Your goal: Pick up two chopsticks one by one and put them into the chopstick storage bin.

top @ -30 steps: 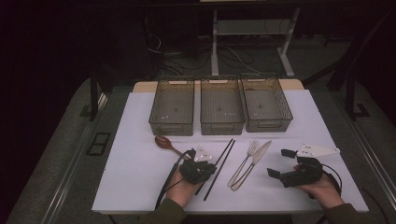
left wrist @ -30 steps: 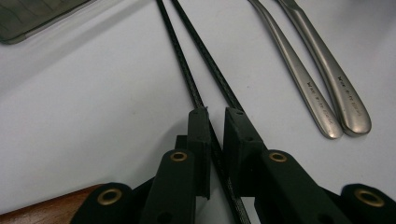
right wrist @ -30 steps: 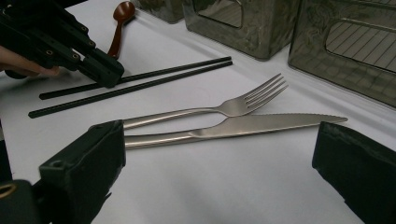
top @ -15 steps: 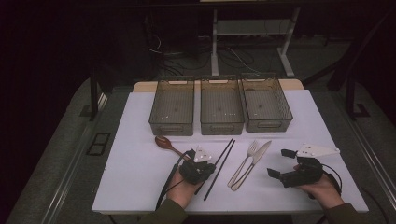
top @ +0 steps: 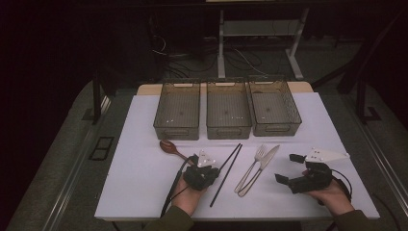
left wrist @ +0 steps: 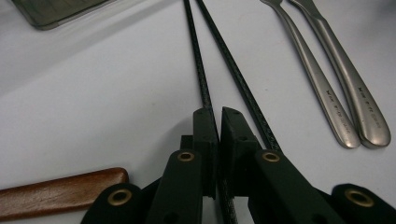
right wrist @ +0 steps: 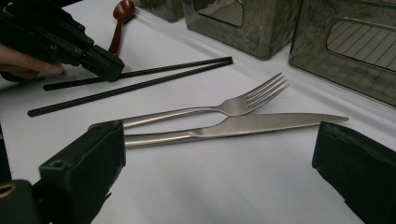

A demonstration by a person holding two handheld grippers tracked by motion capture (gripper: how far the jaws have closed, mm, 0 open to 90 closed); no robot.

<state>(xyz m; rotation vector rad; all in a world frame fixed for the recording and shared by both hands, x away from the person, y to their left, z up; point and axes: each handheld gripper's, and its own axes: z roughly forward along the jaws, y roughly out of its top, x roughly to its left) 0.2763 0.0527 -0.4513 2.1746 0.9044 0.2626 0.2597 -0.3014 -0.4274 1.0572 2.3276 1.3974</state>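
Two black chopsticks (top: 226, 172) lie slanted on the white table (top: 144, 192). My left gripper (top: 217, 169) is low over them, shut on the left chopstick (left wrist: 198, 70), which runs out from between its jaws (left wrist: 218, 126). The other chopstick (left wrist: 236, 77) lies loose beside the right jaw. A steel fork (top: 251, 168) and knife (top: 263, 163) lie side by side to the right. My right gripper (top: 288, 168) stands open right of them, with the fork (right wrist: 224, 108) and knife (right wrist: 261, 123) ahead of its wide jaws and nothing between them.
Three smoky plastic bins (top: 177, 110) (top: 227, 109) (top: 274, 108) stand in a row at the back of the table. A wooden spoon (top: 168, 147) lies left of my left gripper, its handle (left wrist: 60, 193) near the jaws.
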